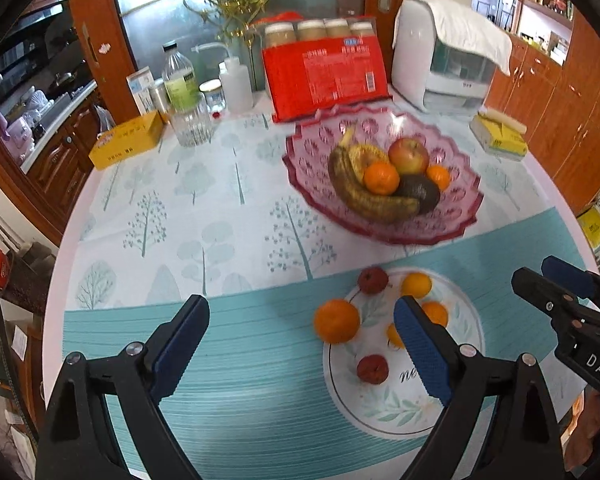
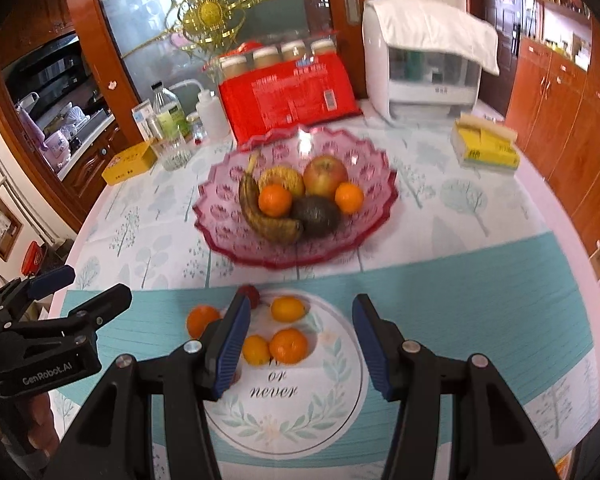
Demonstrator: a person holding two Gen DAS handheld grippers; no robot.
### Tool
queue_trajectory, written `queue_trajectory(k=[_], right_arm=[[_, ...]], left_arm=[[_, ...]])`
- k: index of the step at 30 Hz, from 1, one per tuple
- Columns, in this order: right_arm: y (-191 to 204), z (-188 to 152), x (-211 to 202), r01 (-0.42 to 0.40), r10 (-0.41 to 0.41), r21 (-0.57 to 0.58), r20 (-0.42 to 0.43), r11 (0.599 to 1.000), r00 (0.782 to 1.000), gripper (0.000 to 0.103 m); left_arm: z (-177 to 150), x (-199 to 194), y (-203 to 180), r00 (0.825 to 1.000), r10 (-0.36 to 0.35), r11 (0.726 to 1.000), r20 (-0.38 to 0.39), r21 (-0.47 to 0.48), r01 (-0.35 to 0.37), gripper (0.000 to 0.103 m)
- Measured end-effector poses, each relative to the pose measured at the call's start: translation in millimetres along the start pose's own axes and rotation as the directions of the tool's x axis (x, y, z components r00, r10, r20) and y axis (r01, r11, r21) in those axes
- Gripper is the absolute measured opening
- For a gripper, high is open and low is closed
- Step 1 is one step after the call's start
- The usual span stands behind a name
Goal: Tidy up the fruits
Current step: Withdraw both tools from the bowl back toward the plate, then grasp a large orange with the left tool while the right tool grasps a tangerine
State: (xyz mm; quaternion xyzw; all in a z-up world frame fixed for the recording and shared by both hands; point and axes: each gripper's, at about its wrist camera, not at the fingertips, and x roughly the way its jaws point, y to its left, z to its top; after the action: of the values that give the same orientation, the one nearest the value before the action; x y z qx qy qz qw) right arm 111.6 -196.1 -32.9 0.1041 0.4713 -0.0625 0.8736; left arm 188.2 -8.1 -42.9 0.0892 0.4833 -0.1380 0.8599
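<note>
A pink glass fruit bowl (image 1: 452, 184) (image 2: 228, 220) holds a banana (image 1: 364, 196), an apple (image 1: 409, 154), two oranges and an avocado (image 1: 420, 190). In front of it, loose oranges (image 1: 337, 321) (image 2: 288, 345) and small red fruits (image 1: 373, 369) lie on the round white print of the mat (image 1: 400, 408) (image 2: 300, 412). My left gripper (image 1: 300, 344) is open and empty above the mat, left of the loose fruit. My right gripper (image 2: 300, 344) is open and empty above the loose fruit; it also shows in the left wrist view (image 1: 552, 280).
At the table's back stand a red pack of jars (image 1: 324, 72), a white appliance under a cloth (image 1: 440, 52), bottles (image 1: 180, 88), a yellow box (image 1: 126, 140) and a yellow tissue pack (image 1: 500, 136). Wooden cabinets line the right side.
</note>
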Motion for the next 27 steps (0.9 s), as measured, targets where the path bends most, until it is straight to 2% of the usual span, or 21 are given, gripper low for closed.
queue_trajectory(k=[12,23,27], right_arm=[[-5.4,-41.1,56.3,-0.003,0.007,0.033,-0.126,0.999,0.992,0.054],[-11.9,-45.7,97.4,-0.079,0.101,0.112,-0.204,0.991,0.974,0.054],[-13.6,-44.0,108.4,-0.108,0.137,0.142,-0.219,0.984,0.966,0.052]], left_arm=[[-22.2,59.6,-4.9,0.992,-0.028,0.999,-0.122,0.011,0.030,0.093],[-23.8,100.2,-6.1,0.976,-0.096,0.995,-0.196,-0.037,0.091,0.092],[-22.5,108.9,-5.8,0.969,-0.122,0.992,-0.213,-0.055,0.113,0.084]])
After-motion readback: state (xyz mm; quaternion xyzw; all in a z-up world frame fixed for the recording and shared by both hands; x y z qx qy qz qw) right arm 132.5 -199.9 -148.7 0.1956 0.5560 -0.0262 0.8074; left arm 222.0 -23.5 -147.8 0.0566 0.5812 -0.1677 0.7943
